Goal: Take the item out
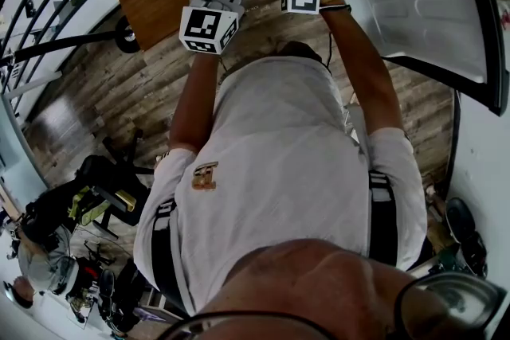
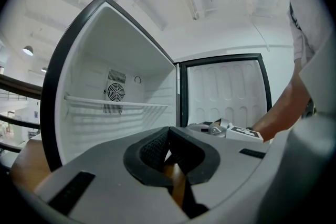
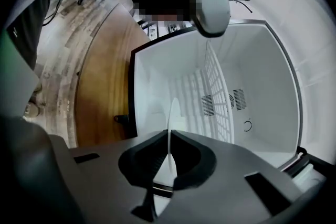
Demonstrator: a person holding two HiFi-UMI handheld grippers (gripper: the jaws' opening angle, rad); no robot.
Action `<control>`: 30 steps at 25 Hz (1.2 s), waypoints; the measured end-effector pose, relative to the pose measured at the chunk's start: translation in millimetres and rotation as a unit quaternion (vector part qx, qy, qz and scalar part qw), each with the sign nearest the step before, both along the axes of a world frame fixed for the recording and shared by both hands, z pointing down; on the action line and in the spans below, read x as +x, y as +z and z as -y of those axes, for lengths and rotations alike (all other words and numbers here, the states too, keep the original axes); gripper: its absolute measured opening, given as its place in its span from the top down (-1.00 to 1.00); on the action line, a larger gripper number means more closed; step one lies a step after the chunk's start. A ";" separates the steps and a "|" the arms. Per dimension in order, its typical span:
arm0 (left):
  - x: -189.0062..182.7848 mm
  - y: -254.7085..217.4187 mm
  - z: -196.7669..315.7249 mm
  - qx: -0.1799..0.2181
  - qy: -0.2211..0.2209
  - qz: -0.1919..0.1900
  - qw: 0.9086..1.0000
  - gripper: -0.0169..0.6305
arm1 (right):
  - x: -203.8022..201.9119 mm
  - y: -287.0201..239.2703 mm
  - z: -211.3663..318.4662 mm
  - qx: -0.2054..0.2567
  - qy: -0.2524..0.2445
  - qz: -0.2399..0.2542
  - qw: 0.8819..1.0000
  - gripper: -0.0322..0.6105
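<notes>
Our right gripper (image 3: 169, 136) has its jaws pinched almost together on a thin white disc (image 3: 171, 110). We see it edge-on, and it is perhaps a plate. It is held just in front of the open fridge (image 3: 262, 60). Our left gripper (image 2: 169, 132) has its jaws closed on nothing. The fridge door (image 2: 226, 94) stands wide, and a wooden tabletop (image 3: 100, 92) shows beside the fridge.

We see the fridge (image 2: 89, 128) white inside, framed in black. The left gripper (image 2: 168, 138) and right gripper (image 3: 169, 139) are grey with black pads (image 2: 152, 150), their cubes (image 1: 209, 28) patterned in black-and-white squares. The thin disc (image 3: 172, 113) is white, the plank floor (image 1: 103, 91) grey-brown.
</notes>
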State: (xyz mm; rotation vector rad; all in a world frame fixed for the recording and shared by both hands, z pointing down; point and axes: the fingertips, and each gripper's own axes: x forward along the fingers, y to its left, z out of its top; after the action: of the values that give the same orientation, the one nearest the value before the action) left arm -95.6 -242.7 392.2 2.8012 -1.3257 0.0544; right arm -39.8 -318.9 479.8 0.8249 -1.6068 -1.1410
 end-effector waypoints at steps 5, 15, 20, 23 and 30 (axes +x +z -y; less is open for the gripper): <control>0.2 -8.7 2.5 0.006 -0.005 -0.007 1.000 0.89 | 1.0 -16.8 -14.3 0.011 -0.015 0.004 1.000 0.78; 10.1 -32.7 4.5 0.020 -0.013 -0.017 1.000 0.89 | 8.7 -61.6 -34.5 0.031 -0.036 0.004 0.999 0.78; 16.6 -39.8 4.7 0.025 -0.016 -0.024 0.999 0.89 | 11.6 -75.3 -40.1 0.040 -0.048 0.006 0.998 0.78; 17.9 -41.0 4.8 0.026 -0.019 -0.025 0.999 0.89 | 10.7 -78.4 -43.9 0.041 -0.053 0.004 0.998 0.78; 28.8 -40.0 3.4 0.027 -0.018 -0.027 0.999 0.89 | 13.1 -78.7 -51.1 0.041 -0.064 0.002 0.997 0.78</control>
State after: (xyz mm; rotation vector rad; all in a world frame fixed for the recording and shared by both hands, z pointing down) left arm -66.8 -246.1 352.2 2.7997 -1.3859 -0.0577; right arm -26.7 -267.9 401.1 0.7850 -1.6449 -1.3041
